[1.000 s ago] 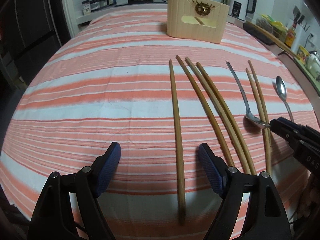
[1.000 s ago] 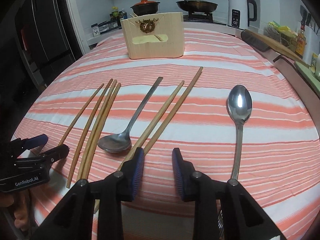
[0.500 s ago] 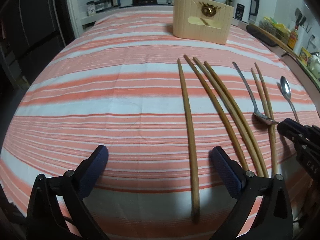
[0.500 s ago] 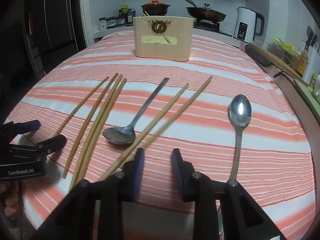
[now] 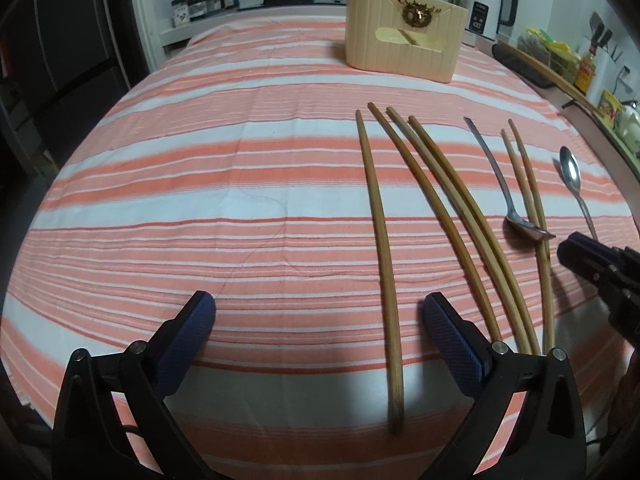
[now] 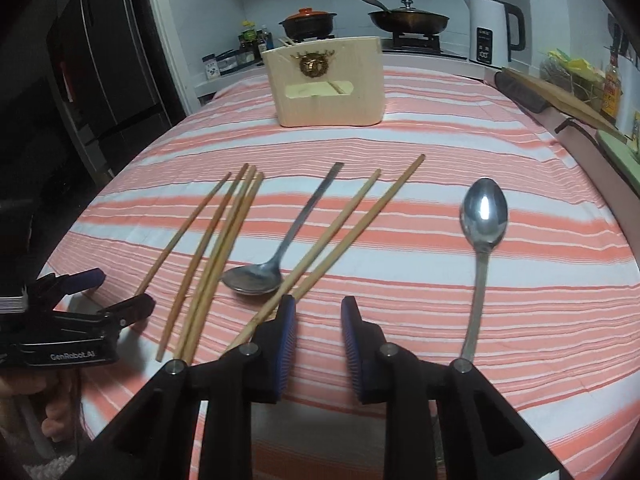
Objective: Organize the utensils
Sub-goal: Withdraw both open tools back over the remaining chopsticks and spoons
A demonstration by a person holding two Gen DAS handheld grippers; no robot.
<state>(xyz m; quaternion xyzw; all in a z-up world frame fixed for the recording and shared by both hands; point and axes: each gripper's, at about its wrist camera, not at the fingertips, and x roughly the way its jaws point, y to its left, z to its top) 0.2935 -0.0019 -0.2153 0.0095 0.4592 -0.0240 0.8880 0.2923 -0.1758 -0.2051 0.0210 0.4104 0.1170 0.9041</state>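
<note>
Several wooden chopsticks (image 5: 384,248) lie side by side on the striped tablecloth; in the right wrist view a group of them (image 6: 216,252) is at left and a pair (image 6: 344,224) in the middle. A metal spoon (image 6: 276,256) lies between them, bowl toward me, and a second spoon (image 6: 482,232) lies at right. A wooden utensil holder (image 6: 328,84) stands at the far end. My left gripper (image 5: 316,332) is open wide and empty, with the leftmost chopstick between its fingers. My right gripper (image 6: 318,344) is narrowly open and empty, beside the chopstick pair's near ends.
The striped cloth (image 5: 200,200) covers the whole table, with its near edge just under both grippers. A counter behind holds pots, a pan and a white kettle (image 6: 494,28). A wooden board (image 6: 560,96) and bottles line the right side. A dark fridge (image 6: 104,60) stands at left.
My left gripper has opened wider. Both grippers have drawn back and up a little from the table. The utensils have not moved.
</note>
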